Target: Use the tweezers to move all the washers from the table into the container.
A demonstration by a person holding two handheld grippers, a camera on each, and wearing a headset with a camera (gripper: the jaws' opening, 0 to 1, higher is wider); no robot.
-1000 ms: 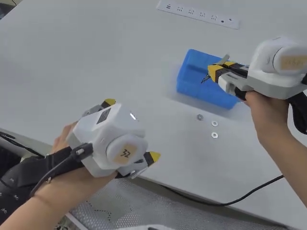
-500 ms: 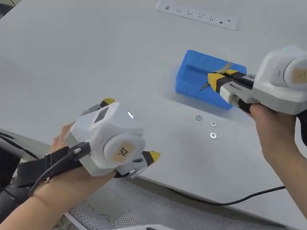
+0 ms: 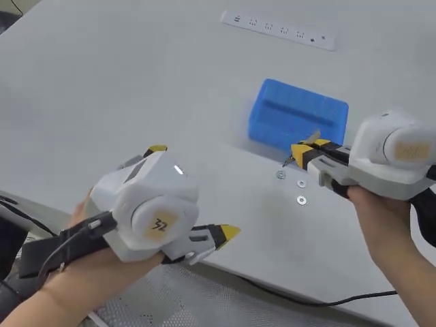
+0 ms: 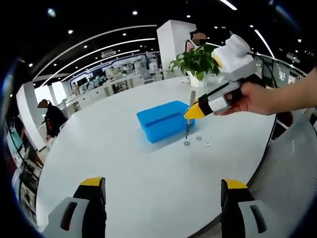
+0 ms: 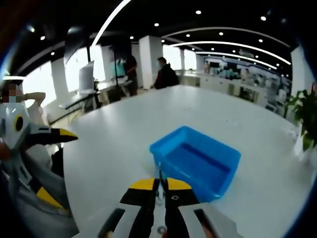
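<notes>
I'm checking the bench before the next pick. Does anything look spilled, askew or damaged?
Nothing stands out. Three small metal washers lie flat on the white table beside the upright blue plastic container, and the right gripper holds the thin metal tweezers tip-down close to them.

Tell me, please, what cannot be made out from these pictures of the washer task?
Tips of the slim metal tweezers: too small in the left gripper view, blurred in the head view, so contact with the nearest small metal washer is unclear.
Floor of the blue plastic container: any washers there would be too small, right gripper view.
Jaws of the left gripper: mostly hidden by its own white body, head view.
</notes>
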